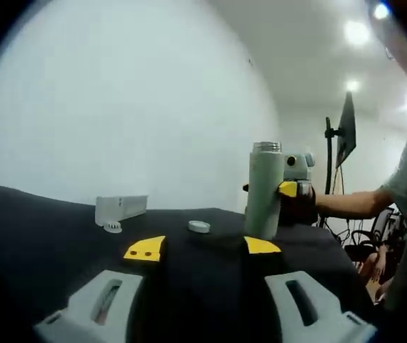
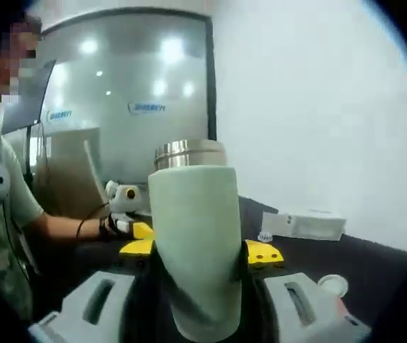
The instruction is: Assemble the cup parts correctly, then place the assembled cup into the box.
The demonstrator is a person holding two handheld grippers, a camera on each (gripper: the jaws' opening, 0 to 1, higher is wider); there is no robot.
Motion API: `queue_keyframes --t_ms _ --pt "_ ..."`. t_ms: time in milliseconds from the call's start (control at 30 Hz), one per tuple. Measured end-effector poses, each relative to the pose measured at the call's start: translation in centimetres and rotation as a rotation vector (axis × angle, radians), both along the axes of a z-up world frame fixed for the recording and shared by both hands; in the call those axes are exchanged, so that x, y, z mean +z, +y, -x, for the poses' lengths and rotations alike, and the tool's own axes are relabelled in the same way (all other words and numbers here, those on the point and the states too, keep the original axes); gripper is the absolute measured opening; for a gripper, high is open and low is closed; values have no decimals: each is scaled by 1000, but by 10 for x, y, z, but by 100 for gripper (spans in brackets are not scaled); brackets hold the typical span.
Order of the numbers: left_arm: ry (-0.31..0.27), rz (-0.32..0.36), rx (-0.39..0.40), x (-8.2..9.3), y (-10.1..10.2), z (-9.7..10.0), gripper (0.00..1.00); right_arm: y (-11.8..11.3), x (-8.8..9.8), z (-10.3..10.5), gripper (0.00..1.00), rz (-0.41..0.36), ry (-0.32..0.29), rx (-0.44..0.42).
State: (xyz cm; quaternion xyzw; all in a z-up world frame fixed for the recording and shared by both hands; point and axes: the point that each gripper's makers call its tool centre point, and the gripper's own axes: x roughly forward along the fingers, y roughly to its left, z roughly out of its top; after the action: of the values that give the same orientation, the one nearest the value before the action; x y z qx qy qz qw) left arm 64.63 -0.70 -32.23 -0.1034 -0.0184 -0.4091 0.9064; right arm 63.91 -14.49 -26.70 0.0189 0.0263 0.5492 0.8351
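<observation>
Black table (image 1: pixel 46 214); R gripper (image 2: pixel 196 257) clamps cup (image 2: pixel 193 236).

Black tablecloth (image 1: pixel 39 229) covers the table, lower half of left gripper view, w/ soft folds; same cloth (image 2: pixel 375 264) lower right in right gripper view. Plain white wall (image 1: pixel 118 107) behind, upper left and centre. Ceiling lights (image 1: pixel 355 32), upper right, three bright spots. Dark monitor on a stand (image 1: pixel 344 132), right of centre, tilted; cables and chair parts blurred below it at right edge. Right gripper view: frosted glass partition (image 2: pixel 118 93) w/ dark frame, upper left/centre, reflecting lights, two small blue logos on it, text unreadable. Person in grey-green T-shirt (image 2: pixel 3 193) at left edge.
</observation>
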Motion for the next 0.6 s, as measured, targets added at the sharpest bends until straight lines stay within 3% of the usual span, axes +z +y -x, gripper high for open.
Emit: queue_keyframes --t_ms 167,333,600 --pt "6 17 1 1 3 -3 42 11 -18 -1 42 -77 37 -12" --pt "4 28 -1 3 3 -3 42 15 -29 -2 42 -102 30 -31" --pt "15 19 1 -1 1 -3 42 -1 -44 -10 42 -103 18 -70"
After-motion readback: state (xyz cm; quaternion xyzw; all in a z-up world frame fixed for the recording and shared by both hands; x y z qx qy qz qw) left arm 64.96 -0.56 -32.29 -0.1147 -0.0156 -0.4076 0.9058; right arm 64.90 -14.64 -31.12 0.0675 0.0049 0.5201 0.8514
